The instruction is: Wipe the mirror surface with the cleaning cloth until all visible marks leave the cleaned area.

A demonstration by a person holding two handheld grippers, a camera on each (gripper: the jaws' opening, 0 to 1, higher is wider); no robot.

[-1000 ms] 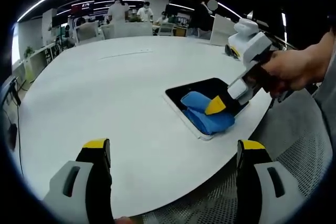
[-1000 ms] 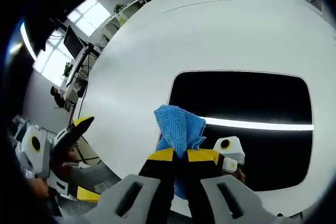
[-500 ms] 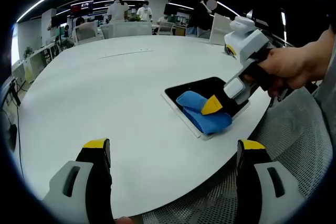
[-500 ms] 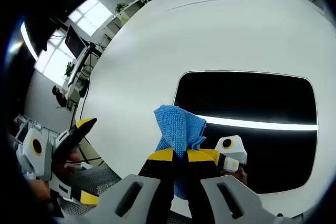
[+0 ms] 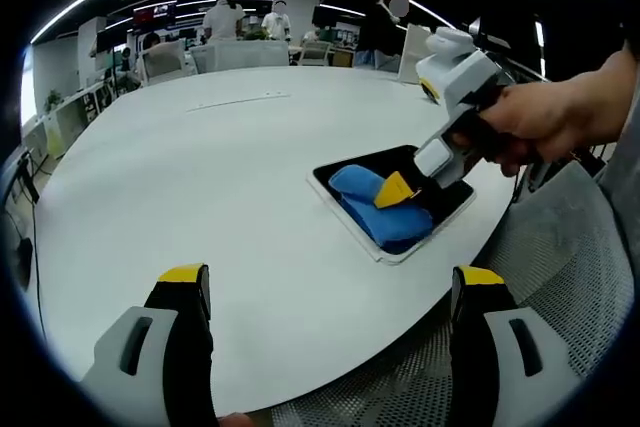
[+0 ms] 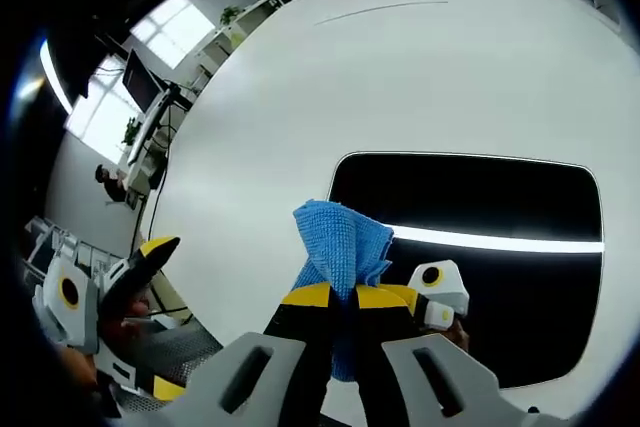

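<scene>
In the left gripper view, the left gripper (image 5: 330,292) has its two yellow-tipped jaws spread wide apart with nothing between them, hovering over the near edge of the round white table (image 5: 200,162). Ahead of the jaws and off to the right lies the mirror (image 5: 400,202), a dark rectangle with a pale rim, near the table's edge. The right gripper (image 5: 398,190), held by a hand (image 5: 545,127), comes down onto it from the right, pressing the blue cleaning cloth (image 5: 375,205) against the glass.

In the right gripper view, the right gripper (image 6: 343,296) has its jaws clenched on the cleaning cloth (image 6: 340,247), which bunches up just ahead of the tips. The cloth sits on the mirror's (image 6: 480,207) left end; the dark glass stretches away to the right of the jaws and reflects a bright light strip. The left gripper (image 6: 110,287) shows well off to the left, beyond the table (image 6: 330,77) edge.
</scene>
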